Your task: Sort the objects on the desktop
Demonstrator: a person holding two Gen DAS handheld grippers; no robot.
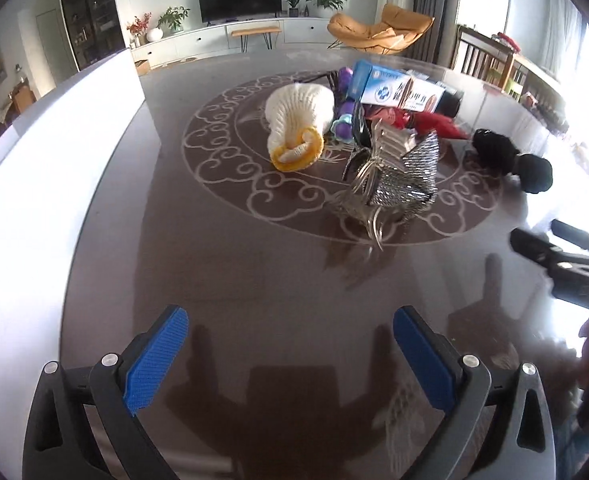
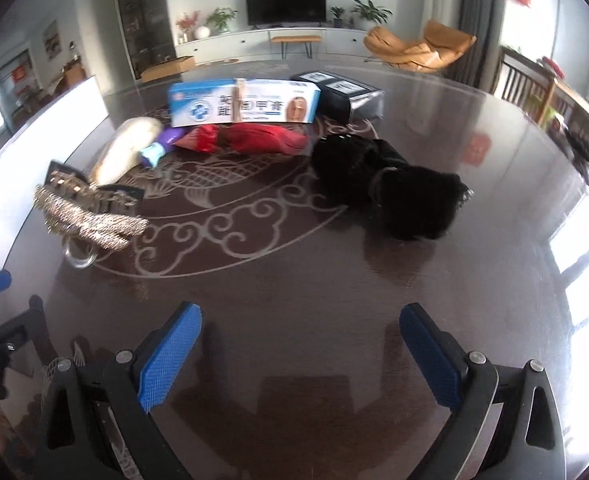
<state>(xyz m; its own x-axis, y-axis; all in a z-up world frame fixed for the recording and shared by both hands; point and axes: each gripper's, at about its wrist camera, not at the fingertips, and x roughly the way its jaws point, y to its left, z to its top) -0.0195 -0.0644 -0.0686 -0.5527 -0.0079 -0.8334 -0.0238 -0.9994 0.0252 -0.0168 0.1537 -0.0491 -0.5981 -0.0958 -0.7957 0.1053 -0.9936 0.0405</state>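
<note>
Progress: since everything lies heaped mid-table [image 1: 254,280], we judge sorting unstarted
Left gripper [image 1: 290,356]: jaws apart, empty
Right gripper [image 2: 300,354]: jaws apart, empty
Pile: hat [image 1: 298,120]; box [image 2: 246,102]; clip [image 1: 394,172]; black bundle [image 2: 386,184]

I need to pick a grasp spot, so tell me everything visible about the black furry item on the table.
The black furry item lies on its side on the dark glossy table, right of the red bundle. It looks soft and fluffy, in two bulging lumps pinched at a narrow waist. Small metallic glints show near one end. Neither gripper touches it; it also shows in the left view.
</note>
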